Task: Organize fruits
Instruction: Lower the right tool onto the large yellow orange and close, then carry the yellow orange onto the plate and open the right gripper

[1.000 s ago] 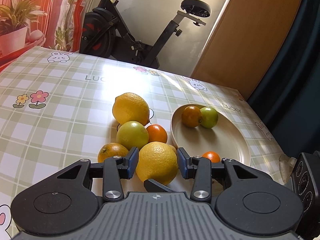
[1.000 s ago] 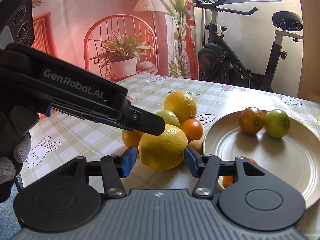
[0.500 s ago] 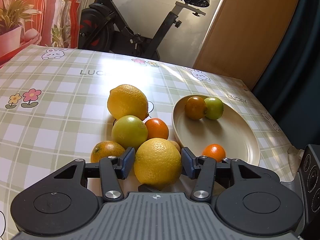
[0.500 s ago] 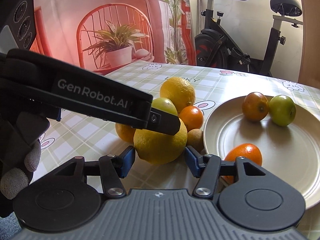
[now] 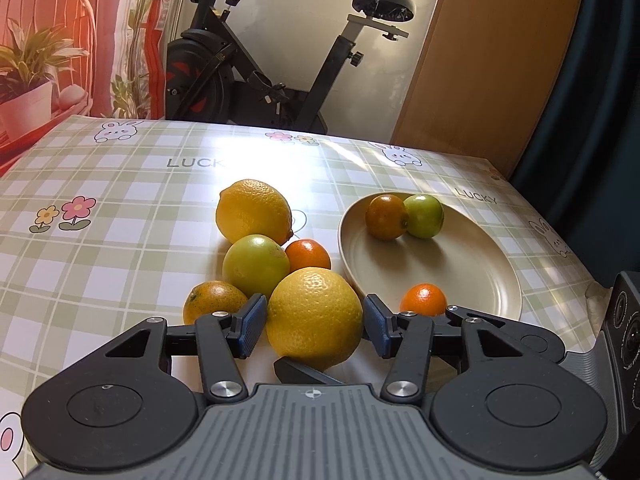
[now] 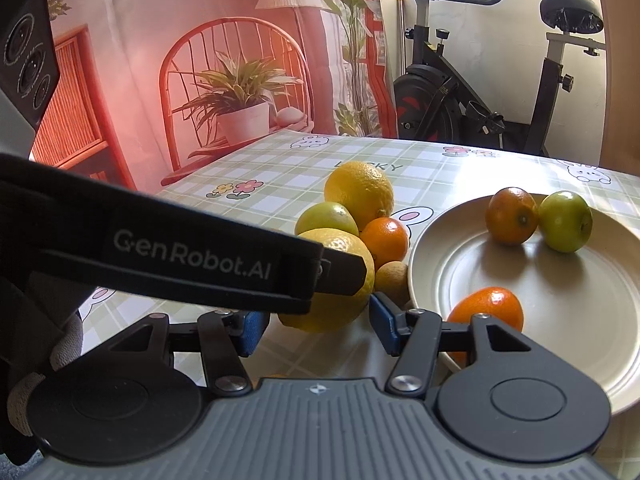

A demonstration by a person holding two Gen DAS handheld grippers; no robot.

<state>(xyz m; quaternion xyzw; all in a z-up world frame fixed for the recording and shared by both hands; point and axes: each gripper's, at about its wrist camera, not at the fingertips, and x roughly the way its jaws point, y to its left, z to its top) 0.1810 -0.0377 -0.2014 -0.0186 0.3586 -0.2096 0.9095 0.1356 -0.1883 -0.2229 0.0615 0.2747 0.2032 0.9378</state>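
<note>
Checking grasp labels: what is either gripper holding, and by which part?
The left gripper grips the large yellow citrus by its two opposite sides, about at its widest. The right gripper holds nothing.

The right gripper (image 6: 316, 330) hangs low over the bench (image 6: 280, 168), its blue-padded fingers (image 6: 382, 320) apart and just short of a big yellow orange (image 6: 344, 312); no pad touches it. The left gripper (image 6: 340, 272) reaches in from the left, one finger lying across that orange's near side. Behind it sit a green fruit (image 6: 326, 218), a lemon (image 6: 359, 192), a small orange (image 6: 385, 240) and a brown fruit (image 6: 391, 280) against the plate (image 6: 560, 292). On the plate lie a dark orange (image 6: 511, 216) touching a green apple (image 6: 565, 221), and a mandarin (image 6: 488, 306) near the front rim.
</note>
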